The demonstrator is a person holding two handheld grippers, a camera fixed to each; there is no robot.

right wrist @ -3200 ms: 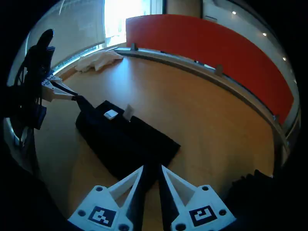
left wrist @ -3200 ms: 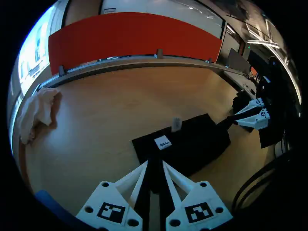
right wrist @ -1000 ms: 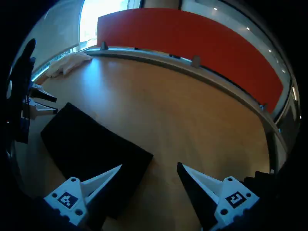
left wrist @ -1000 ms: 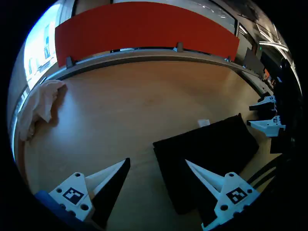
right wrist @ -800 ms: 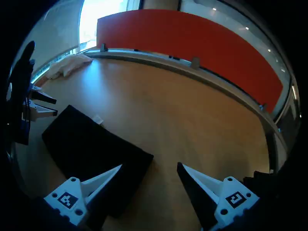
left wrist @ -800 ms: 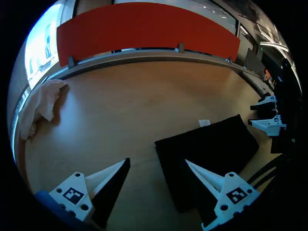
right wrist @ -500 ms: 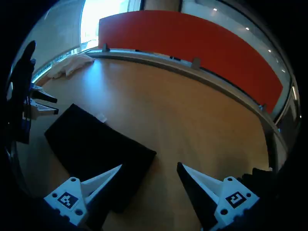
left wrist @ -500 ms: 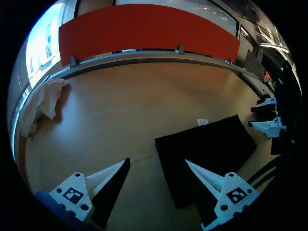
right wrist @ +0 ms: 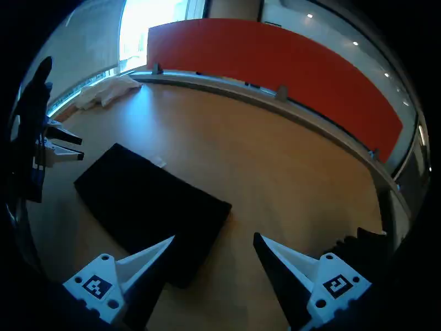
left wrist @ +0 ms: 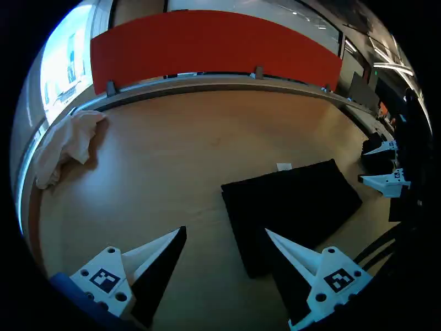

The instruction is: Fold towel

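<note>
Since the black towel lies flat as a folded rectangle on the tabletop, you hold the left hand-held gripper and right hand-held gripper spread wide at opposite ends, gripping nothing, probably to judge another fold.

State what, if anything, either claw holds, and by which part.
Nothing is held. The left claw and right claw are open; the black towel lies free on the table.
</note>
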